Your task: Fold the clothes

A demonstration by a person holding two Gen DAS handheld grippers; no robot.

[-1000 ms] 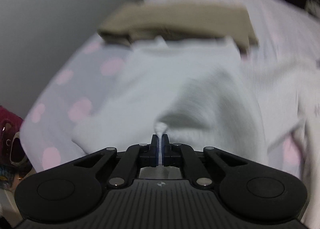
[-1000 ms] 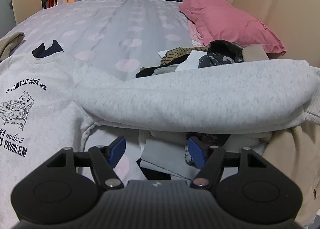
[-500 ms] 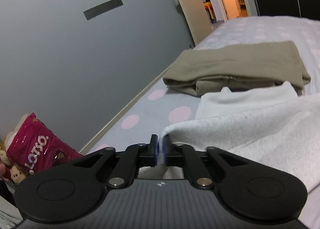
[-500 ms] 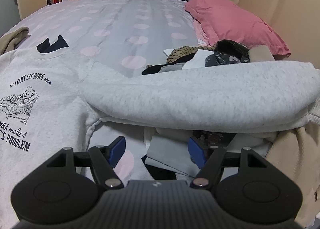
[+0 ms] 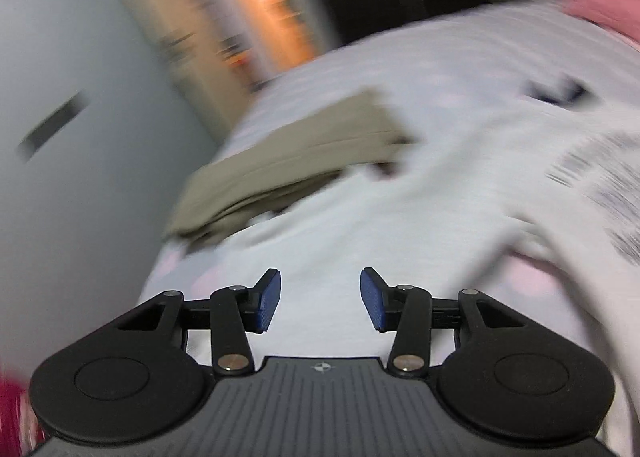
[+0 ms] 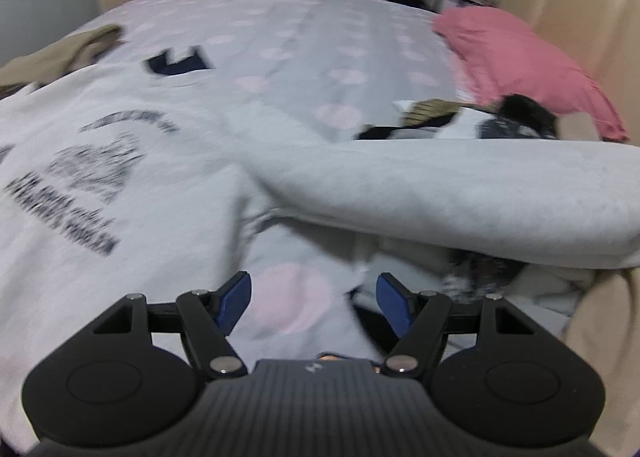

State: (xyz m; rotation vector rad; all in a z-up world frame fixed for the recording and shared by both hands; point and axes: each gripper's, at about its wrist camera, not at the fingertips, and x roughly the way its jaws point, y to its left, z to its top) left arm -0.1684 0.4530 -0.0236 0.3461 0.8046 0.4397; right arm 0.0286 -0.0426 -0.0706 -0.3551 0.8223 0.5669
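A light grey sweatshirt [image 6: 132,193] with dark printed lettering lies front-up across the bed. Its right sleeve [image 6: 460,193] stretches out over a heap of clothes. In the blurred left wrist view the same sweatshirt [image 5: 400,193] spreads beneath my left gripper [image 5: 320,303], which is open with nothing between its blue pads. My right gripper [image 6: 314,303] is open too, low over the spotted sheet just in front of the sweatshirt's armpit and sleeve.
A folded khaki garment [image 5: 288,161] lies at the bed's left edge beside a grey wall [image 5: 80,137]. A pile of mixed clothes [image 6: 460,125] and a pink pillow [image 6: 520,61] sit at the right by the beige headboard [image 6: 580,25]. The spotted bedsheet [image 6: 320,33] extends far behind.
My left gripper has let go of the sweatshirt's edge, opened wide and swung right. The right gripper has moved closer to the bed and sleeve, still open.
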